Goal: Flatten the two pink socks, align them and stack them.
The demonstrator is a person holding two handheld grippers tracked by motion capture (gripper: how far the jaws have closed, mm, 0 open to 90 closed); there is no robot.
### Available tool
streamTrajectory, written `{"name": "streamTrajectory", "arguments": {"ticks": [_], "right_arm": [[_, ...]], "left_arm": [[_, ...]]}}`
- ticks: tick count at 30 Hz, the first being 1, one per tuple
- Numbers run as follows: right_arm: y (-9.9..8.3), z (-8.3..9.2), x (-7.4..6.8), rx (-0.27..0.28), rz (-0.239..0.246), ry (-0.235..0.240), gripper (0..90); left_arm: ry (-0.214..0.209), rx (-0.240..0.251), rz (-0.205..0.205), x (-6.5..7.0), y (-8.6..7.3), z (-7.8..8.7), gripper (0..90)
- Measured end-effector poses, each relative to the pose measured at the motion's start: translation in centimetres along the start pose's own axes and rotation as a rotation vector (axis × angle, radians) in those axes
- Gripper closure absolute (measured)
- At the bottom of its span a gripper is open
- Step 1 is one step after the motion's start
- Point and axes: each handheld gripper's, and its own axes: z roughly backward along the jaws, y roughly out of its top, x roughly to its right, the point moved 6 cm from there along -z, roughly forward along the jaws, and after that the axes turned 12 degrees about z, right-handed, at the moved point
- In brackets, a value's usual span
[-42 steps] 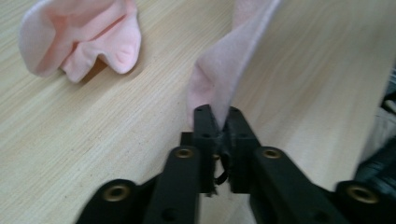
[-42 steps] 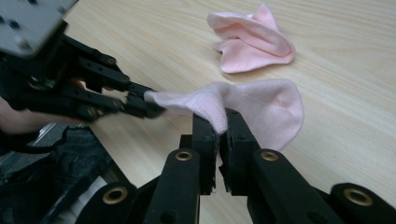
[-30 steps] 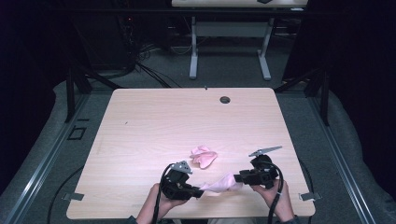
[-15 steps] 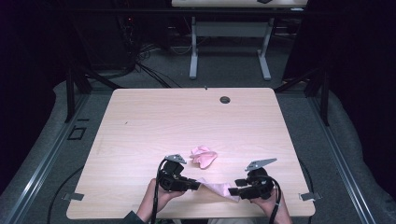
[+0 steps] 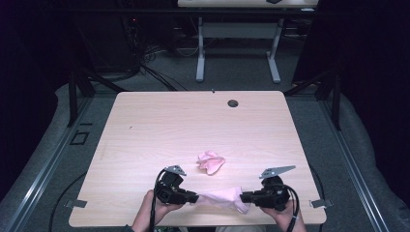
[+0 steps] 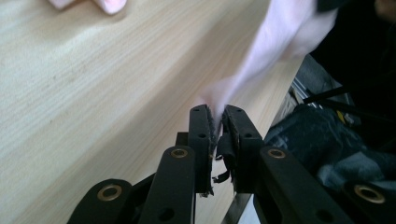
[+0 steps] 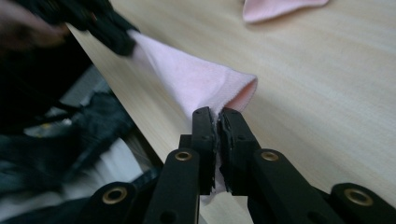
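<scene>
A pink cloth [image 5: 221,197] hangs stretched between my two grippers, just above the table's front edge. My left gripper [image 5: 195,197] is shut on its left end; in the left gripper view the jaws [image 6: 218,112] pinch the cloth [image 6: 275,42], which runs up and away. My right gripper [image 5: 243,197] has just been closing and is now shut on a folded corner of the cloth [image 7: 196,79], seen pinched in the right gripper [image 7: 218,114] view. A second pink cloth [image 5: 210,162] lies crumpled on the table behind them.
The light wooden table [image 5: 169,125] has a dark cable hole [image 5: 233,103] near its far edge. The person's hands and lap sit at the front edge. Another desk's legs [image 5: 200,53] stand on the floor beyond.
The right gripper moved toward the front edge and took a new hold on the cloth. The left hand shifted slightly left. The cloth is now pulled out straighter between them.
</scene>
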Motion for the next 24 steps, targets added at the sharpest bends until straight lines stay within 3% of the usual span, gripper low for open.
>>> {"name": "streamTrajectory", "arguments": {"ticks": [2,4,7,10,12,15,18,21,24], "right_arm": [[0.7,0.6,0.8,0.018,-0.061,0.024,84.4],[1.0,0.1,2.6,-0.016,-0.097,-0.052,83.9],[0.8,-2.1,4.7,-0.092,-0.104,-0.107,82.5],[0.1,-3.8,5.7,-0.152,-0.103,-0.135,77.5],[0.0,-4.0,5.8,-0.150,-0.104,-0.137,70.9],[0.1,-3.7,5.7,-0.133,-0.061,-0.157,61.9],[0.2,-3.0,5.7,-0.112,-0.030,-0.196,58.3],[-0.1,-2.3,6.0,-0.083,-0.039,-0.222,58.3],[-0.6,-2.1,6.1,-0.094,-0.035,-0.226,58.8]], "left_arm": [[-0.017,-0.019,0.022,-0.6,0.2,-0.4,80.5],[-0.017,-0.029,0.047,-1.5,0.7,-1.1,79.6],[0.011,-0.034,0.065,-2.5,1.2,-2.2,79.9],[0.037,-0.026,0.059,-2.7,1.4,-2.9,78.6],[0.072,-0.014,0.057,-2.7,1.4,-3.1,73.9],[0.120,0.011,0.038,-2.6,1.6,-2.9,65.9],[0.163,0.039,0.017,-2.2,1.7,-2.7,57.5],[0.196,0.050,0.001,-1.9,1.8,-2.8,47.7],[0.200,0.047,-0.005,-1.4,1.7,-3.3,45.0]]}}
